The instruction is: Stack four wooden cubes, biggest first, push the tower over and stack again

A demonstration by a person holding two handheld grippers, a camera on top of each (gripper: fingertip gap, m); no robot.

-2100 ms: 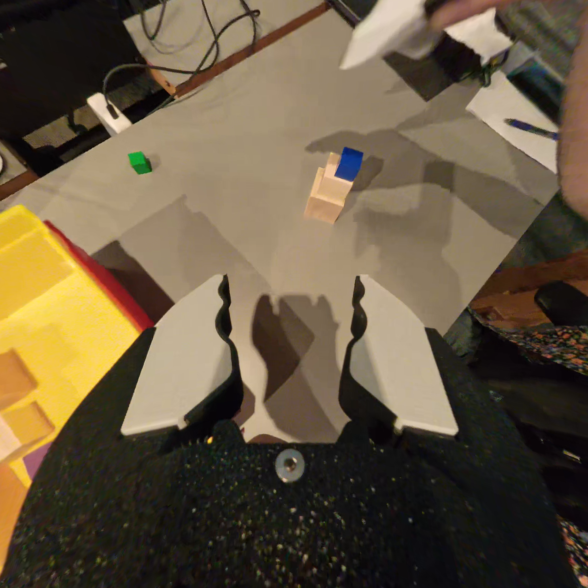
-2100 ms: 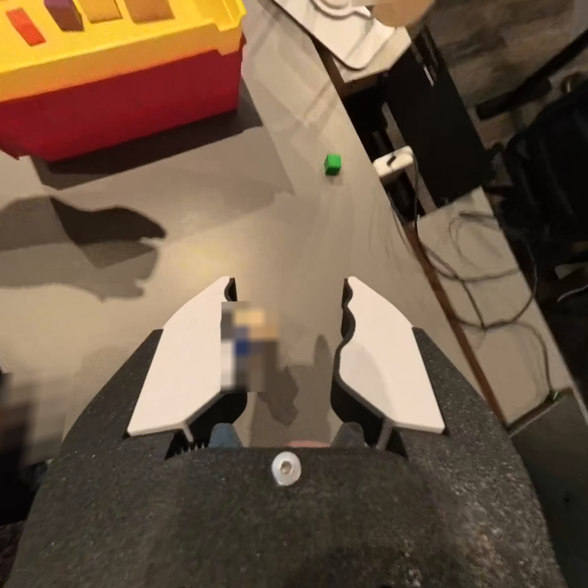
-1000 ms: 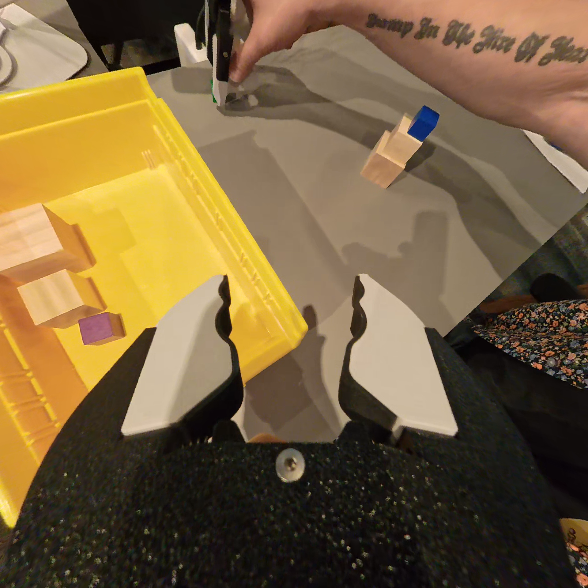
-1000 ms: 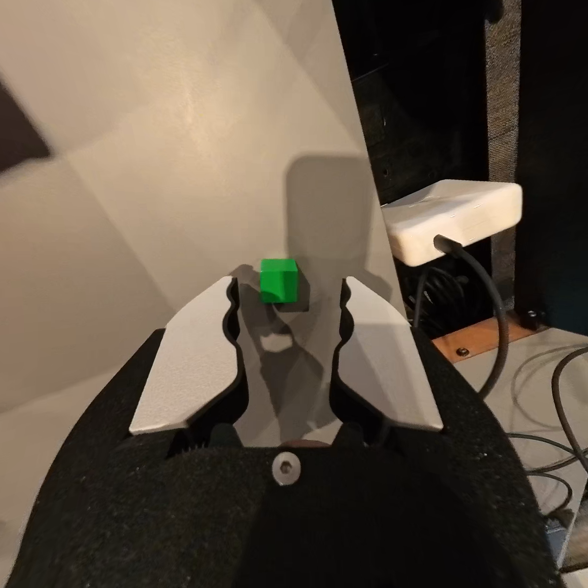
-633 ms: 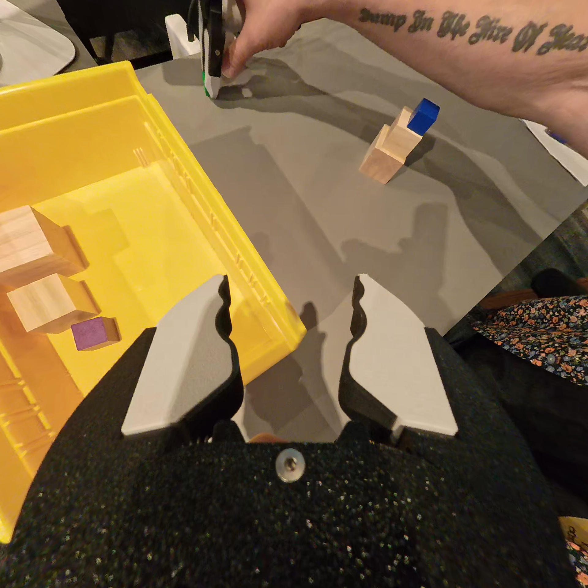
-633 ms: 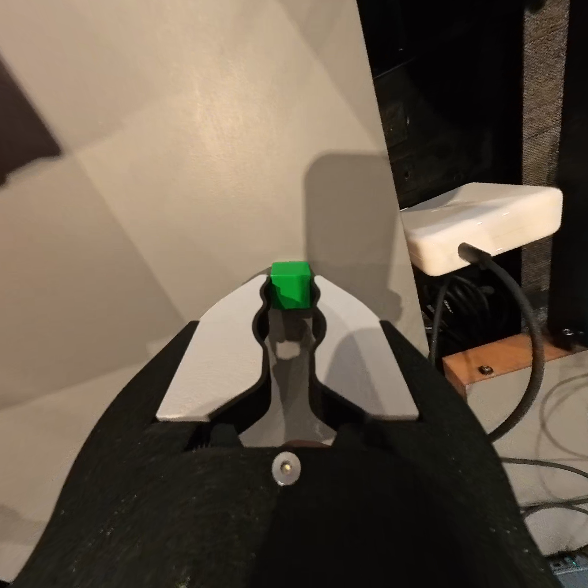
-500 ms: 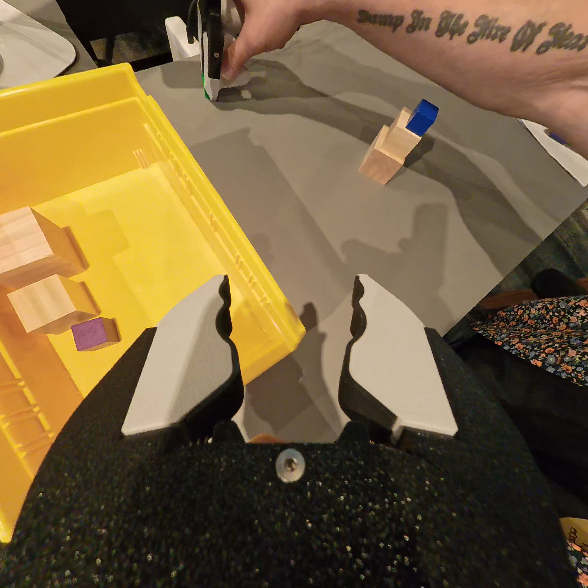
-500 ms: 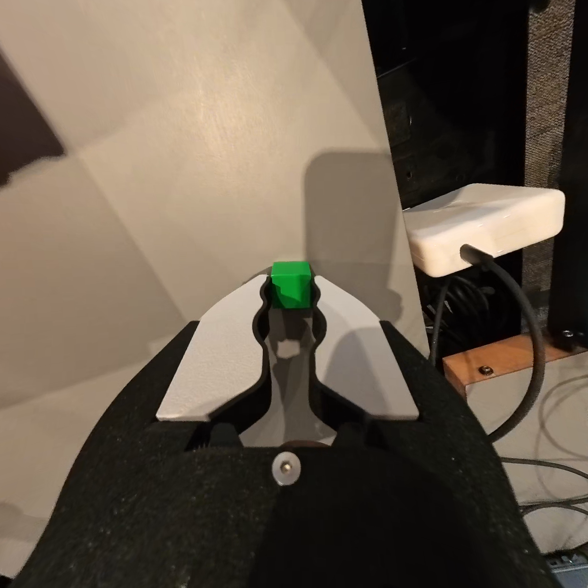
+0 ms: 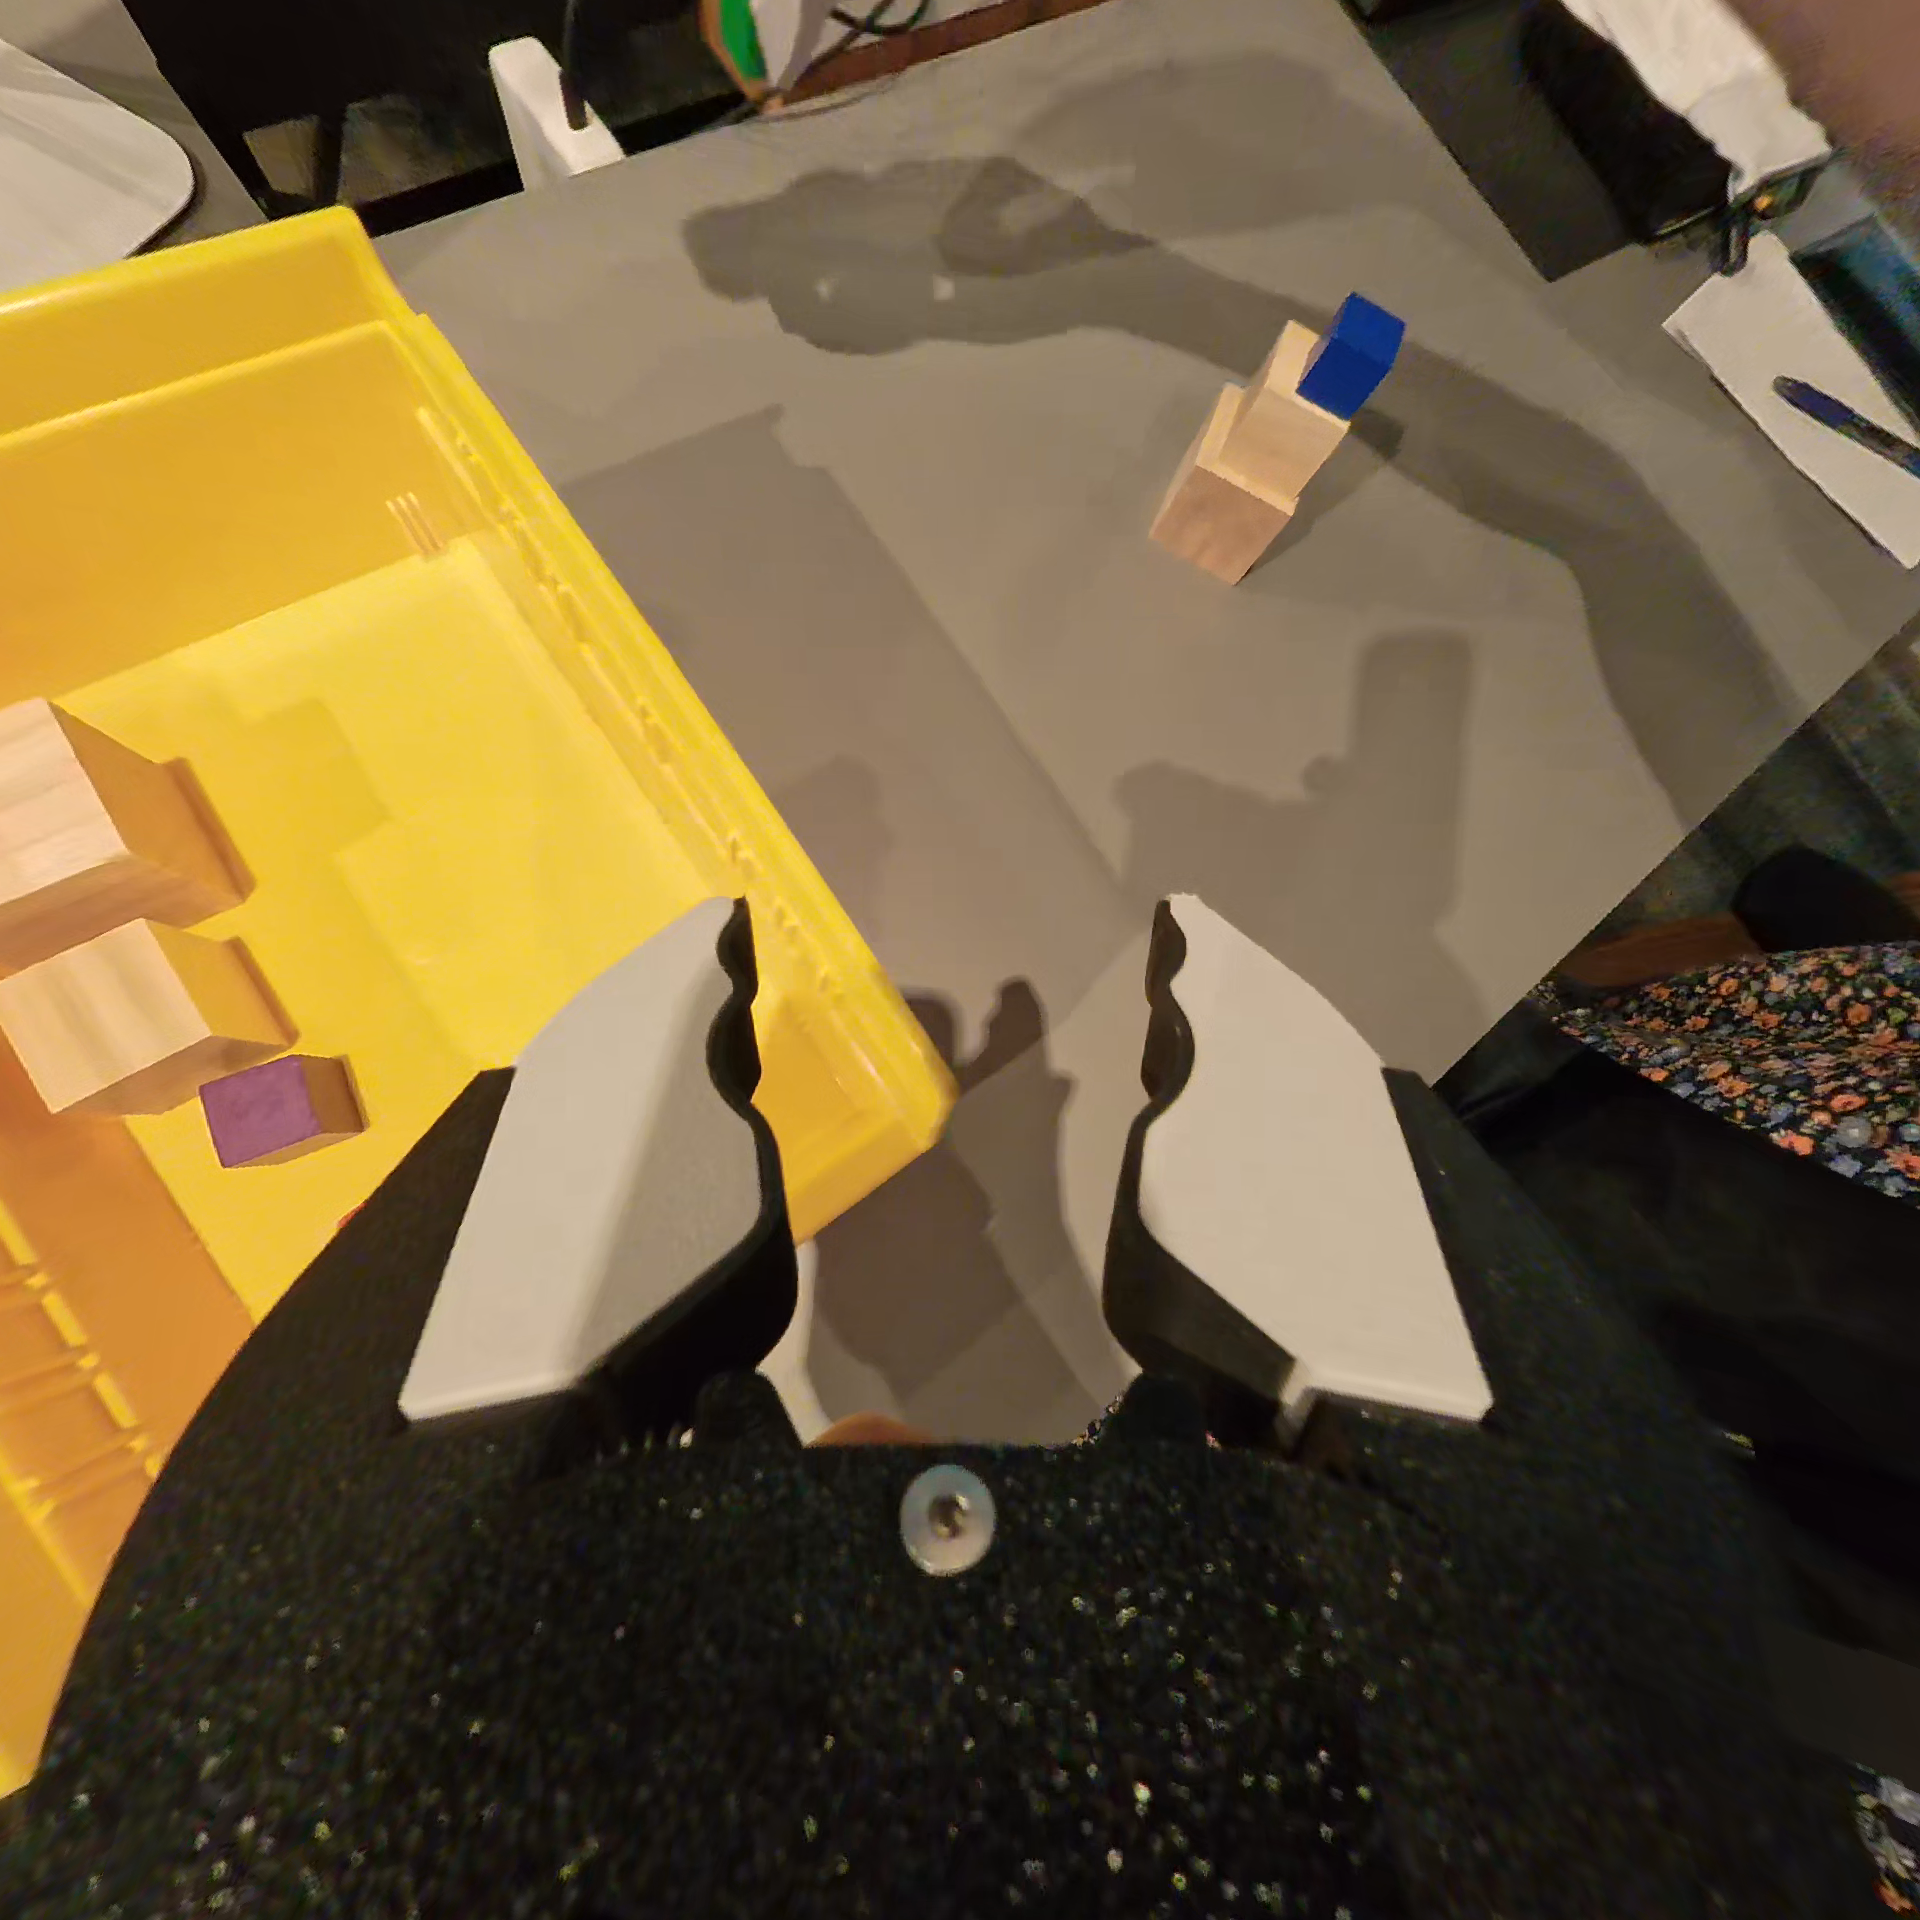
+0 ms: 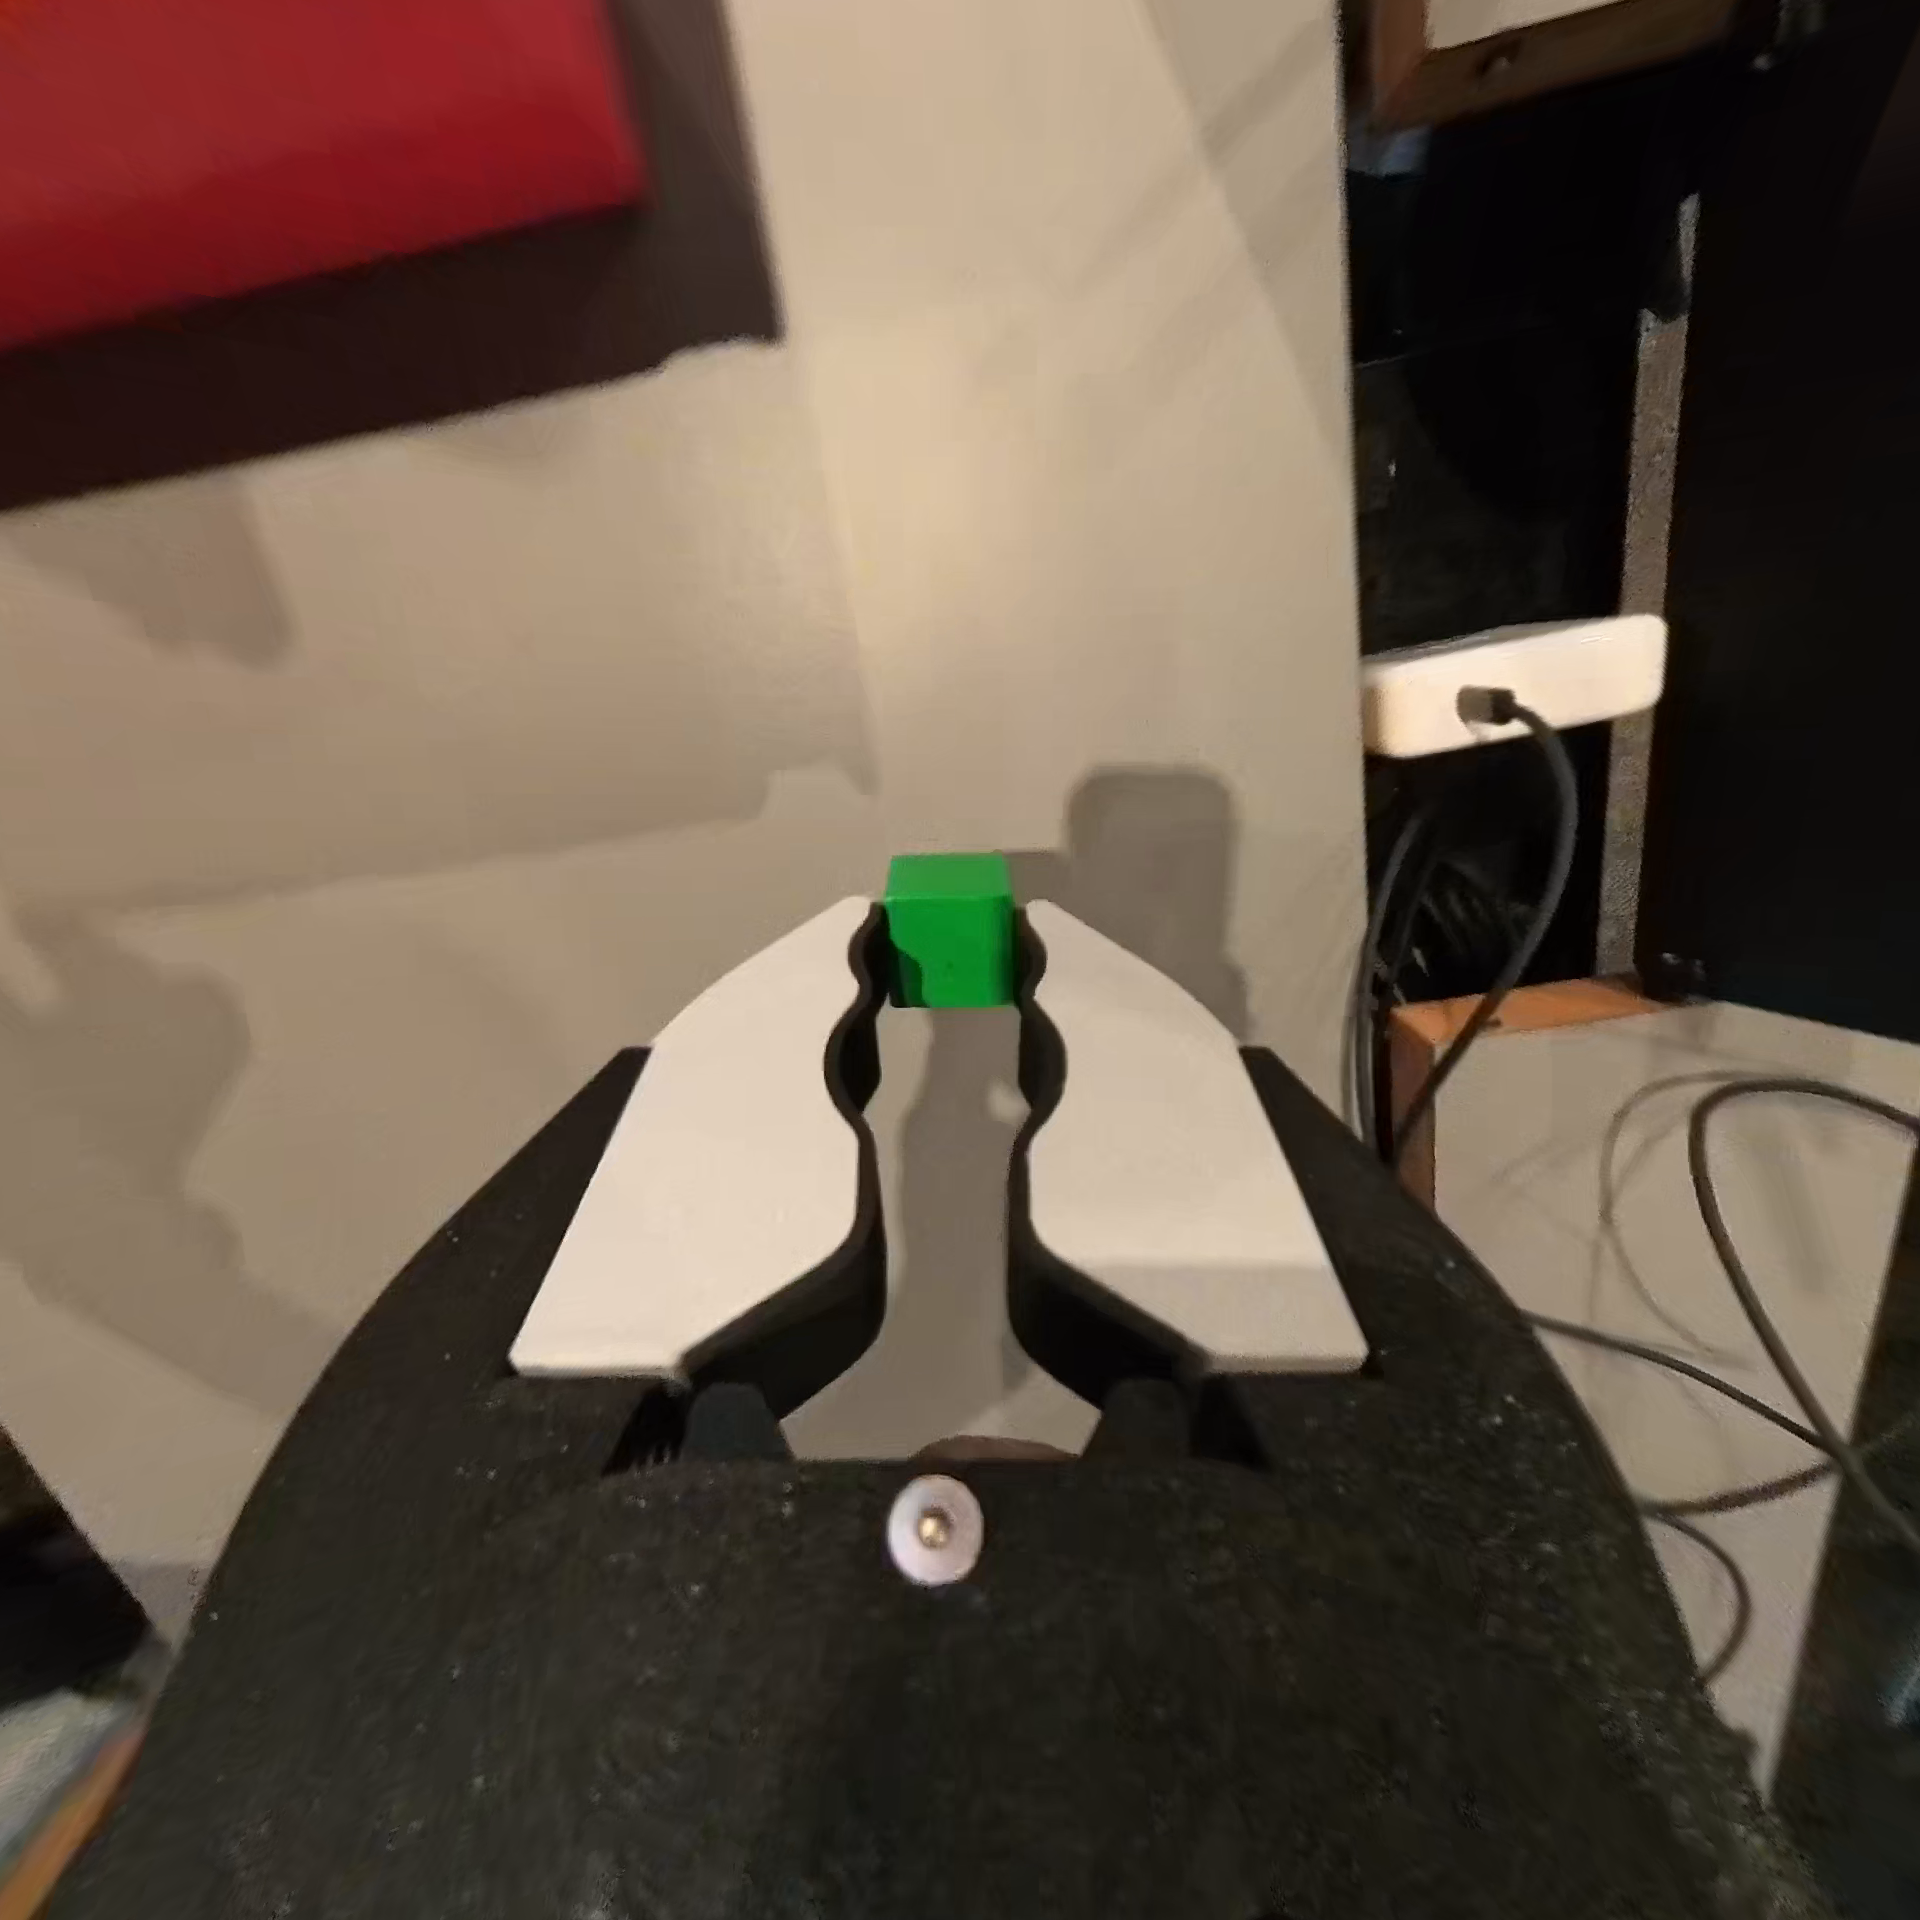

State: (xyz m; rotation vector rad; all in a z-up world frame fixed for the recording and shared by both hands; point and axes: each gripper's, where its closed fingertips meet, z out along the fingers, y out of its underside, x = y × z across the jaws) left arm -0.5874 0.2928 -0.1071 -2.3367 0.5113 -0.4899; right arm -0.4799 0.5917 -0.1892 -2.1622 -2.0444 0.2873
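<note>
My right gripper is shut on a small green cube and holds it raised above the grey table near its far edge. The cube also shows at the top of the left wrist view. My left gripper is open and empty, low over the near corner of the yellow bin. A stack of two wooden blocks with a blue cube on top stands on the table at the right.
The yellow bin holds two wooden blocks and a purple cube. Its red base shows in the right wrist view. A white power adapter with cables lies beyond the table edge. Paper with a pen lies at the far right. One gripper's finger ends stand about 35 centimeters off the other's.
My right gripper closed on the green cube and has lifted it off the table. The person's arm has left the left wrist view. My left gripper has barely moved.
</note>
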